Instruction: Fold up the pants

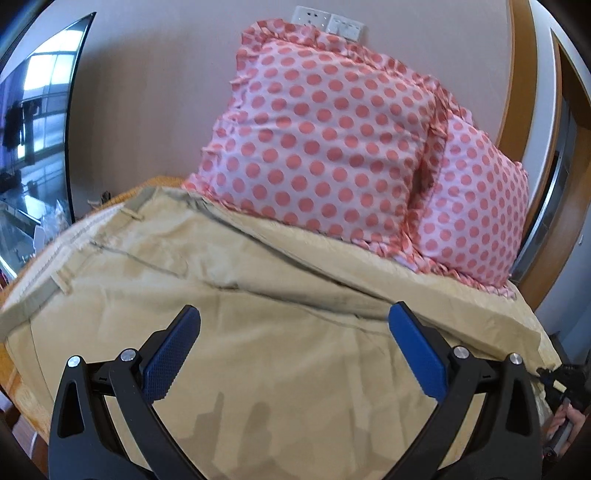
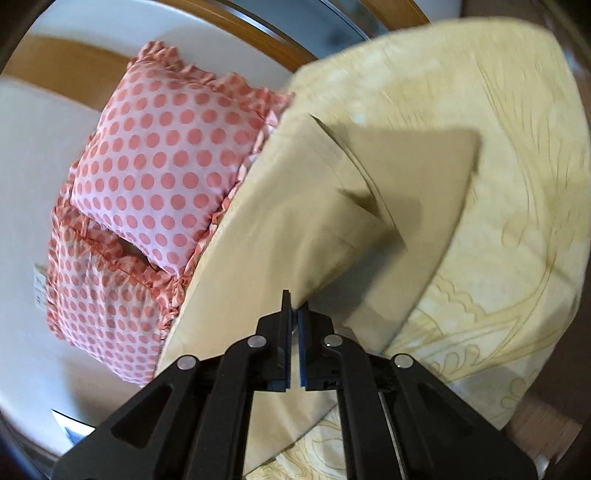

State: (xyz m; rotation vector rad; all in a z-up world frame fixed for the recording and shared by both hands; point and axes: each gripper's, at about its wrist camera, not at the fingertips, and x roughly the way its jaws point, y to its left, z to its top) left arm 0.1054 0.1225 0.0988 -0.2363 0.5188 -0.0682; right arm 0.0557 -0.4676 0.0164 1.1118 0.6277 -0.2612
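Note:
Beige pants (image 1: 240, 295) lie spread on the bed, waistband with belt loops at the left in the left wrist view. My left gripper (image 1: 293, 317) is open and empty just above the cloth, blue pads (image 1: 173, 354) wide apart. In the right wrist view my right gripper (image 2: 294, 306) is shut on an edge of the pants (image 2: 303, 236) and holds it lifted, the cloth draped up from the bed. The right gripper's tip also shows at the far right of the left wrist view (image 1: 554, 380), at the pants' edge.
Two pink polka-dot pillows (image 1: 325, 140) (image 2: 162, 162) lean against the wall behind the pants. The bed has a yellow patterned cover (image 2: 517, 221). A dark TV screen (image 1: 33, 147) stands at the left. A wall socket (image 1: 327, 22) is above the pillows.

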